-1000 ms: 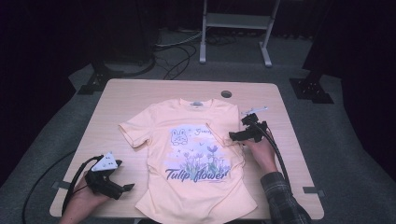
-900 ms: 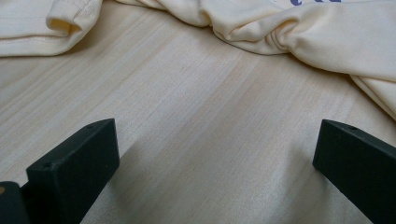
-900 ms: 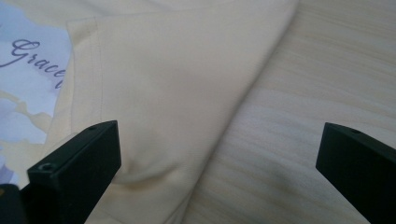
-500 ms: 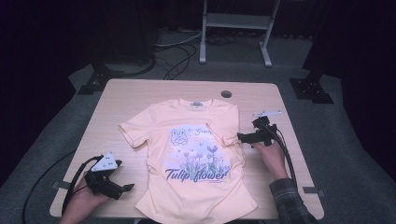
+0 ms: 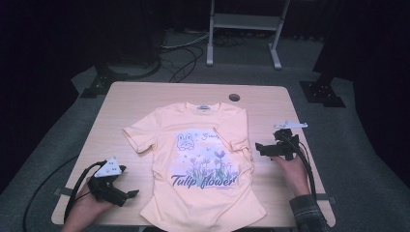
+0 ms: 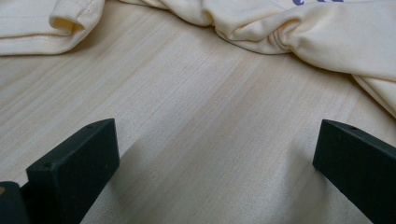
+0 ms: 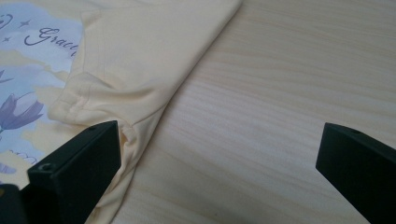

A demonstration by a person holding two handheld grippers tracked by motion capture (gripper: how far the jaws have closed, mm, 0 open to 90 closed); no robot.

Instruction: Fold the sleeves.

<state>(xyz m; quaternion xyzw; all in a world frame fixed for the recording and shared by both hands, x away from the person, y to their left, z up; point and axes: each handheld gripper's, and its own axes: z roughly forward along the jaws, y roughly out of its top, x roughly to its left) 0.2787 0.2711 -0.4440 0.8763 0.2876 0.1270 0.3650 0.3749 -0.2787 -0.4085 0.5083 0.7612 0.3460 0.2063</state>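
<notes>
Beside the folded-in sleeve of the pale peach cotton T-shirt [image 5: 200, 164] with its purple tulip print, we are holding the right gripper [image 5: 259, 148] with jaws spread wide and empty, the shirt's side edge lying just off its tips. Our left gripper [image 5: 129, 195], equally wide, is waiting near the hem, less close; the shirt's long axis is running away from us along the light wooden table [image 5: 145, 99].

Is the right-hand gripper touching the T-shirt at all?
Apart. In the high view, bare table shows between the right gripper and the T-shirt; its jaws stand open.
</notes>
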